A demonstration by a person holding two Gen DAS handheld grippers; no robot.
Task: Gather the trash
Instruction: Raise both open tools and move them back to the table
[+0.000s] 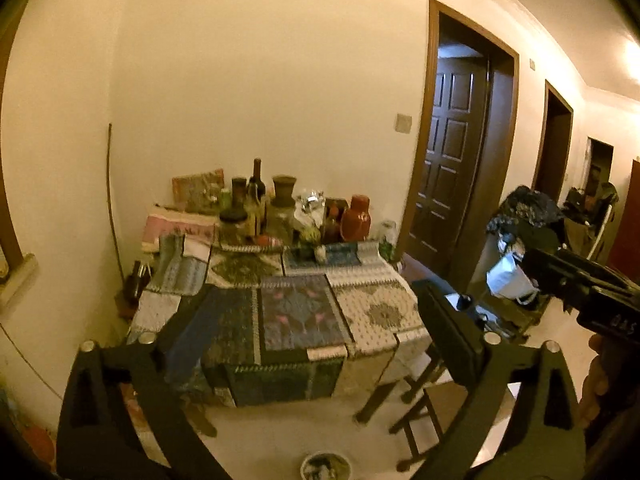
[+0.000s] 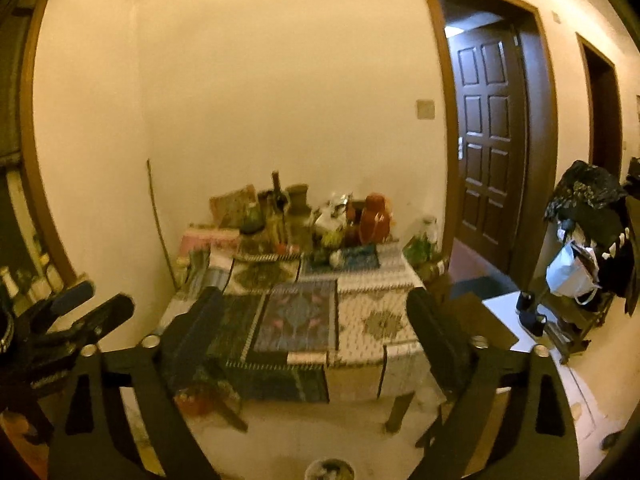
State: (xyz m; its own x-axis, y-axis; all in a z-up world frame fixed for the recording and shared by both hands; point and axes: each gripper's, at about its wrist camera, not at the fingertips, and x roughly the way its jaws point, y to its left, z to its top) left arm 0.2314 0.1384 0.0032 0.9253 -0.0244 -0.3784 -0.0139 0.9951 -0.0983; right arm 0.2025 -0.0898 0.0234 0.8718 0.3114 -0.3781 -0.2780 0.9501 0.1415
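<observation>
A table under a patchwork cloth (image 1: 372, 312) (image 2: 372, 320) stands against the wall ahead and below me. Near its far end lies a small pale item (image 1: 320, 254) (image 2: 335, 258), too blurred to identify. My left gripper (image 1: 312, 300) hangs well above the near end of the table, open with nothing between its fingers. My right gripper (image 2: 312, 296) is also open and empty, held over the same end. In the left wrist view the right gripper's black body juts in from the right edge, with a hand (image 1: 600, 376) below it.
Bottles, jars and a red flask (image 1: 358, 218) crowd the table's far end. A dark stool (image 1: 420, 396) stands at the table's right corner. A cluttered rack with a white plastic bag (image 1: 508, 276) (image 2: 568, 276) is at the right. A brown door (image 2: 488, 140) stands open behind.
</observation>
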